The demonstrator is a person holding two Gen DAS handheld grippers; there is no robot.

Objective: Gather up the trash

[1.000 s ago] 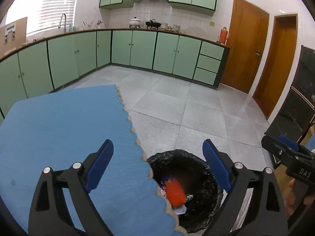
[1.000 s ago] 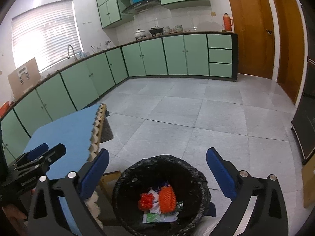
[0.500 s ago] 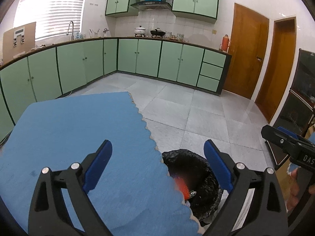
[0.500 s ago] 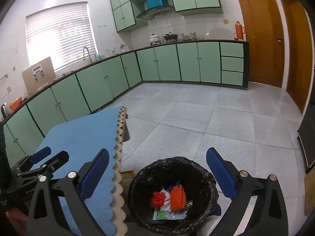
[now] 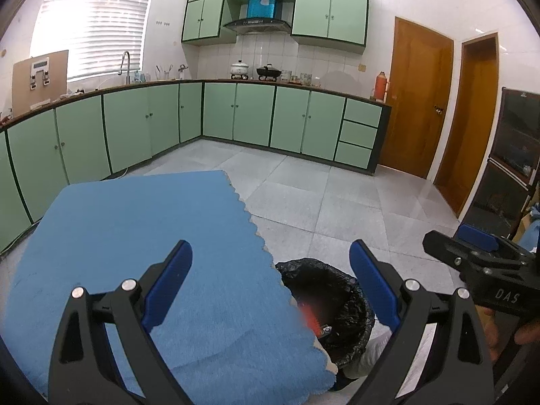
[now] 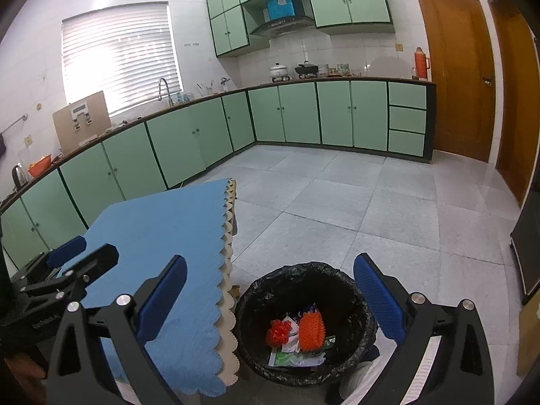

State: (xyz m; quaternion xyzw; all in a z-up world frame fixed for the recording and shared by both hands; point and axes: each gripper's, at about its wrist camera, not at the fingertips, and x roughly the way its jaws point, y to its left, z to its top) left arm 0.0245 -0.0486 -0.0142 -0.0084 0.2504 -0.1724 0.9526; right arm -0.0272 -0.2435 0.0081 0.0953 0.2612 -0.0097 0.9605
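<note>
Both grippers empty, fingers spread: left gripper [image 5: 270, 287] over blue table [image 5: 135, 236] edge, right gripper [image 6: 270, 293] above bin [image 6: 337, 280] w/ trash [image 6: 312, 329] inside; prob. drop done.

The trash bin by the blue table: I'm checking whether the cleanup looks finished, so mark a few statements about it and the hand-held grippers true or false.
1. The trash bin is lined with a black bag. True.
2. The bin is empty. False: an orange spiky ball, a red crumpled piece and paper scraps lie inside.
3. The right hand-held gripper is open and holds nothing. True.
4. The left hand-held gripper is shut on a wrapper. False: it is open and empty.
5. Trash lies on the blue table. False: none shows on it.
</note>
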